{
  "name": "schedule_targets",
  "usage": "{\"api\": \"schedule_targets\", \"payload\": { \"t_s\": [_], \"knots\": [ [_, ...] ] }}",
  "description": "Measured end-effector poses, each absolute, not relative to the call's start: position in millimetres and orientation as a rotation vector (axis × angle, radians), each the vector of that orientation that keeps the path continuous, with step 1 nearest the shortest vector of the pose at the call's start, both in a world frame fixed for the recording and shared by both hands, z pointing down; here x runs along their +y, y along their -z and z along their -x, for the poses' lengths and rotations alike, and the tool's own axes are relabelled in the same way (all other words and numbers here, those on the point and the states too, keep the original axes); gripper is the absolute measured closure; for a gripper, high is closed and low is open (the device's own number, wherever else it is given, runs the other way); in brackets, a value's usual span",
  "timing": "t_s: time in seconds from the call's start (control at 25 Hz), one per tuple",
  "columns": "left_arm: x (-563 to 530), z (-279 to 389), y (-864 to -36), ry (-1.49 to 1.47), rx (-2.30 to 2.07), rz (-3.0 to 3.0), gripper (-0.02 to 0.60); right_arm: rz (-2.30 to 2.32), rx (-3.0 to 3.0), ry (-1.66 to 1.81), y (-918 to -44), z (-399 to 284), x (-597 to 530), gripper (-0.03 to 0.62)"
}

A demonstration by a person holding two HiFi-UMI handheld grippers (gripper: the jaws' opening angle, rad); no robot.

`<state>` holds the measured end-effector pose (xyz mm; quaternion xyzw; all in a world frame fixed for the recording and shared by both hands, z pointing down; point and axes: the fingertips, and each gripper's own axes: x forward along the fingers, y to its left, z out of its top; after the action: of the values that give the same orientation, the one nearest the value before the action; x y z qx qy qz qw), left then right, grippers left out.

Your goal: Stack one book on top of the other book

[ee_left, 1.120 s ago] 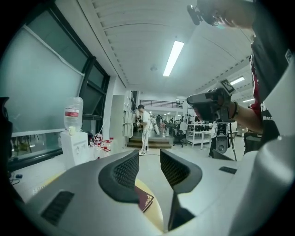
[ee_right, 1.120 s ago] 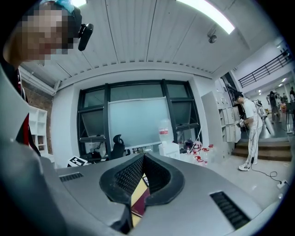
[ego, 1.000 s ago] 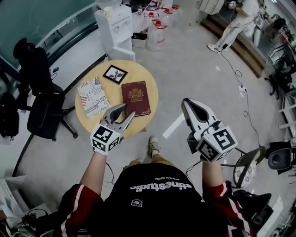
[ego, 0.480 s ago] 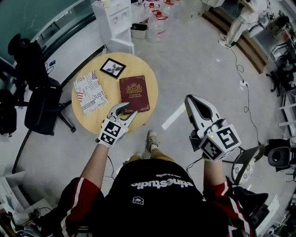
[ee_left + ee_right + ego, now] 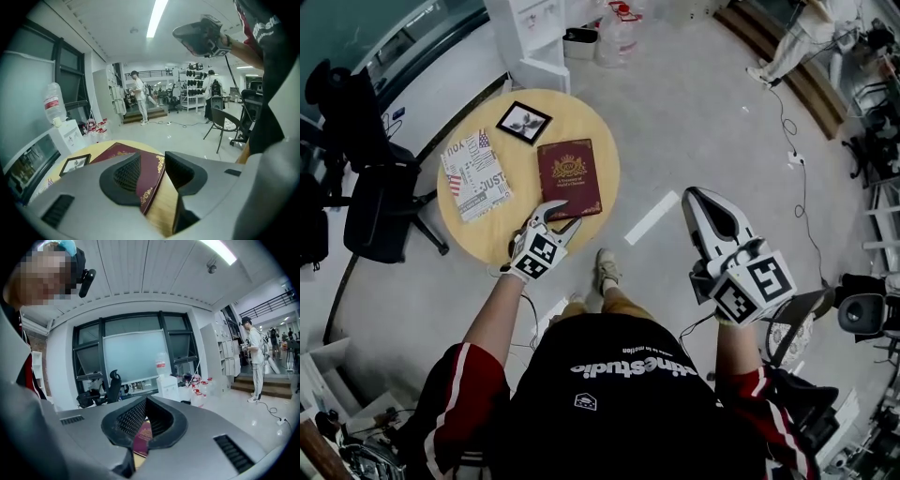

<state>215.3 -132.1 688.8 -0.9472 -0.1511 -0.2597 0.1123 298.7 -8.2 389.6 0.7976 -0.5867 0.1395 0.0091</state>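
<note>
- At the near edge of the round wooden table [image 5: 492,239], our left gripper [image 5: 562,216] [image 5: 153,159] hangs with its jaws spread wide. They have just been opening further.
- Between those jaws, in the left gripper view, we see the near corner of the maroon book [image 5: 569,176] [image 5: 117,151]. The pads stand clear of its edges on both sides and do not press on it. We cannot tell whether a jaw tip touches the cover.
- Our right gripper [image 5: 692,194] [image 5: 146,401] has its jaws together with nothing gripped between them. It is held out over the grey floor [image 5: 675,103], well to the right of the table.
- Through the narrow slot below its closed tips, the right gripper view shows a sliver of the maroon book [image 5: 142,438] far beyond.
- The maroon book lies flat, gold crest up, on the right half of the tabletop.
- The printed book [image 5: 475,186], white with lettering and a flag pattern, lies flat to its left. A strip of bare wood runs between the two, so neither sits on the other.
- A black framed picture [image 5: 524,123] lies beyond both books, near the far rim.
- A black office chair [image 5: 375,211] stands left of the table, and a white water dispenser [image 5: 530,33] stands past its far side.
</note>
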Motion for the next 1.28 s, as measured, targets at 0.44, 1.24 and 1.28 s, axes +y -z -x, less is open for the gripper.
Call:
{"api": "schedule_targets", "payload": {
  "t_s": [0.44, 1.24, 1.28],
  "knots": [
    [-127.9, -221.3, -758.8, 0.889, -0.502, 2.516, 0.403, -2.483, -1.793, -0.504, -407.9, -304.1, -3.1, 0.568],
    [-134.5, -222.8, -773.7, 0.786, -0.376, 2.253, 0.475, -2.47, -1.79, -0.544, -413.3, -295.5, -5.5, 0.568],
    [-134.9, -222.9, -773.2, 0.786, -0.373, 2.257, 0.479, -2.468, -1.793, -0.542, -413.0, -295.1, -6.2, 0.568]
  ]
}}
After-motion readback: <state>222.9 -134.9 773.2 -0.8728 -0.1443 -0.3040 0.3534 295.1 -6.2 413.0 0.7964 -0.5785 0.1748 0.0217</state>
